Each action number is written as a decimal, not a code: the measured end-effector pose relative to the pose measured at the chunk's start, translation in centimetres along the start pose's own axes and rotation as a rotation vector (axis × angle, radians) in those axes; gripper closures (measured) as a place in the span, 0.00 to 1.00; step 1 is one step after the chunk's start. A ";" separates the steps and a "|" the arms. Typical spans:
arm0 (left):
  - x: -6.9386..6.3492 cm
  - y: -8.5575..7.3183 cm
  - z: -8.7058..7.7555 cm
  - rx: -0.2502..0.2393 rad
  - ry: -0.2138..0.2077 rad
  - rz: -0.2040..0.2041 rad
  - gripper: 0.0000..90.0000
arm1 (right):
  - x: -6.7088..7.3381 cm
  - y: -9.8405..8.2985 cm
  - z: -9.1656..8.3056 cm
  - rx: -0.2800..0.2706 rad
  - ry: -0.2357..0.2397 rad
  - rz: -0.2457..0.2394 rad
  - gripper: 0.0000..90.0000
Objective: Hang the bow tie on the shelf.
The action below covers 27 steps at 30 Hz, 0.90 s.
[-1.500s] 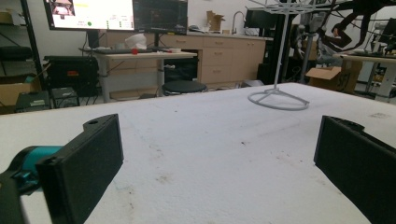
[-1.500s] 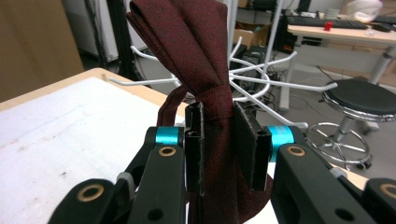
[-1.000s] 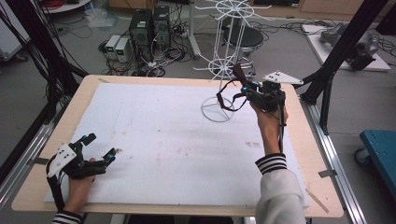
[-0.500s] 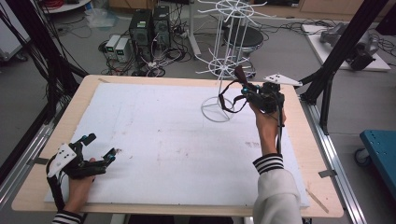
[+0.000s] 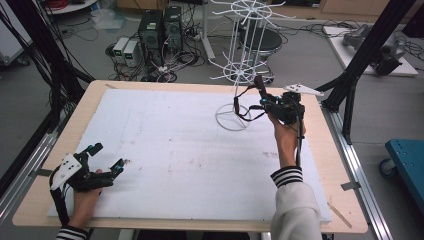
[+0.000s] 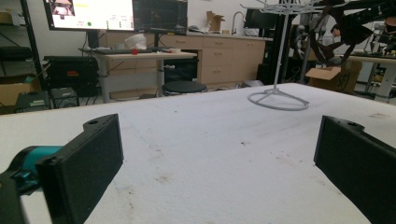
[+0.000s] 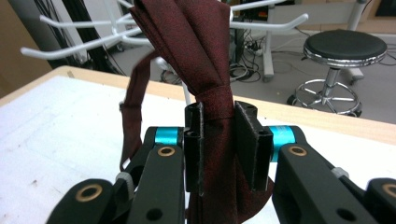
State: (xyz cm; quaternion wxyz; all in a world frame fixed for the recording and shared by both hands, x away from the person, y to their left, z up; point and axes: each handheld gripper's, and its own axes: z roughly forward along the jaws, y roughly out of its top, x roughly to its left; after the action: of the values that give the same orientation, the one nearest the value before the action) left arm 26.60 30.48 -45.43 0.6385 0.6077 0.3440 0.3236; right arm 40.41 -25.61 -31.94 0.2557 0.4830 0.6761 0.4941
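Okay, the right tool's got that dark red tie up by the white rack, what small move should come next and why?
Probably lift the right tool a little further and ease the dark red tie toward a prong of the white wire rack. It is shut on the tie, whose folded end already sits level with the prongs, and its thin strap hangs free. The left tool rests open, far off.

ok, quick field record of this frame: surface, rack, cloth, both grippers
surface: white sheet on a wooden table
rack: white wire rack, ring base at the sheet's far right
cloth: dark red tie, bunched, strap hanging in a loop
right gripper: shut on the tie, raised beside the rack
left gripper: open, holding nothing, low at the sheet's near left corner
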 end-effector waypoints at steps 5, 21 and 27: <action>0.0 0.0 0.0 -0.002 0.001 -0.001 0.02 | 0.0 -0.5 0.1 0.003 0.008 -0.016 0.79; 0.0 0.0 0.0 0.000 0.001 -0.001 0.02 | 2.3 -2.1 -1.0 -0.075 0.027 -0.243 0.01; 0.0 0.0 0.0 0.001 0.001 0.004 0.02 | 2.5 -2.9 -2.6 -0.123 0.042 -0.252 0.01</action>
State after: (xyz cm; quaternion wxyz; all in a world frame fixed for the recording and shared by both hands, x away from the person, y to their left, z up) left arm 26.58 30.44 -45.44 0.6374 0.6086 0.3431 0.3251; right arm 36.08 -24.60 -33.27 0.3306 0.3673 0.7050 0.5087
